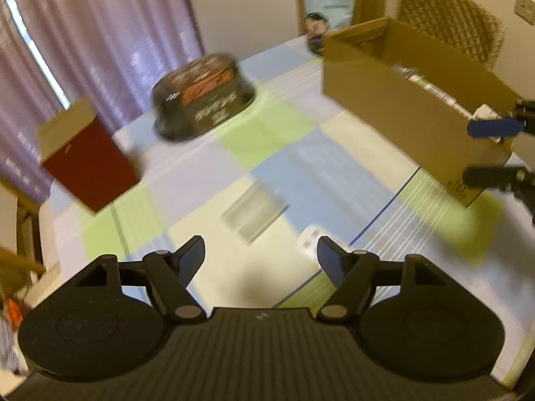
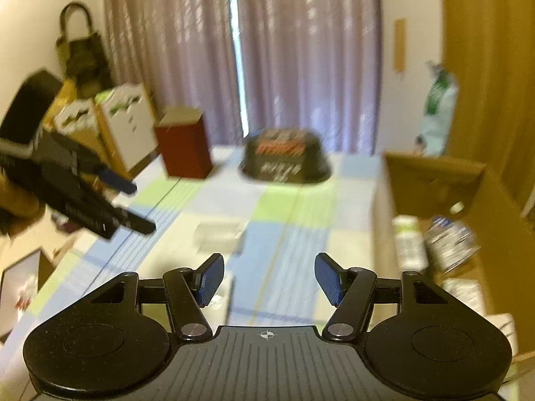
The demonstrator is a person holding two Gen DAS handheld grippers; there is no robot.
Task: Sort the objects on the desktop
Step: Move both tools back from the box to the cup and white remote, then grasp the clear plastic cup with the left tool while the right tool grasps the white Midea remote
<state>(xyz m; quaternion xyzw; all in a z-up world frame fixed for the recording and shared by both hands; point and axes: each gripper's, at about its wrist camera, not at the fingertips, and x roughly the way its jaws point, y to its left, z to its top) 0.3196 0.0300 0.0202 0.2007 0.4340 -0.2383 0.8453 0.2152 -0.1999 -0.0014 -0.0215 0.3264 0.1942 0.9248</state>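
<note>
Left wrist: left gripper [image 1: 260,254] spread, empty, above checked tablecloth [image 1: 267,127]; clear flat case [image 1: 253,212] just ahead (blurred), red box [image 1: 88,163] far left

Right wrist: right gripper [image 2: 266,277] spread, empty; cardboard box [image 2: 434,180] rightward holding bottles

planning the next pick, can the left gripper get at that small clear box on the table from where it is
Probably yes. The left gripper is open and empty, and the small clear box lies just ahead of it on bare tablecloth, apart from the red box and cardboard box.
</note>
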